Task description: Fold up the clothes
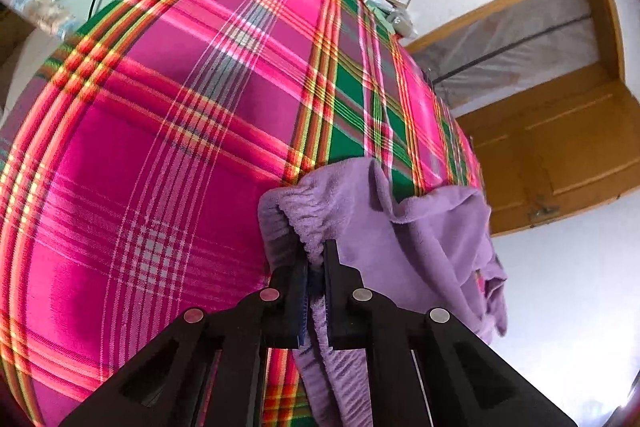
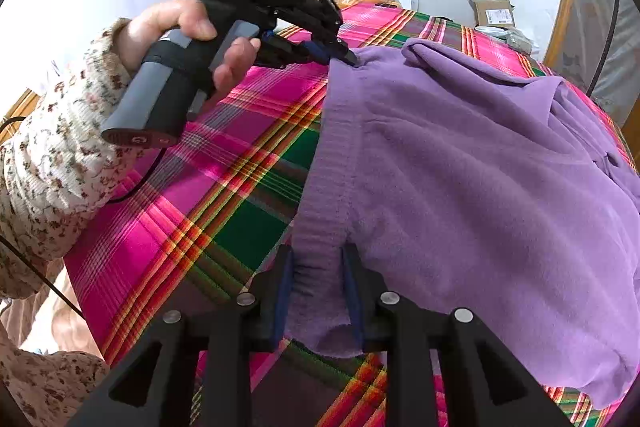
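Currently both claws, left claw (image 1: pixel 316 259) and right claw (image 2: pixel 318 259), are pinching the ribbed hem of the purple sweater (image 2: pixel 480 167) lying on the plaid-covered desk (image 2: pixel 200 207) (thin bites), so tugging unevenly is risking slippage.

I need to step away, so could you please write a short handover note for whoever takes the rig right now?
Left tongs: shut on the ribbed hem of the purple sweater, at its far corner.
Right tongs: shut on the same hem, at the near corner.
The sweater lies mostly spread on the plaid tablecloth, far side still rumpled.
Done: both hem corners gripped.
Left: no fold is visible yet; smoothing and all folding probably remain.
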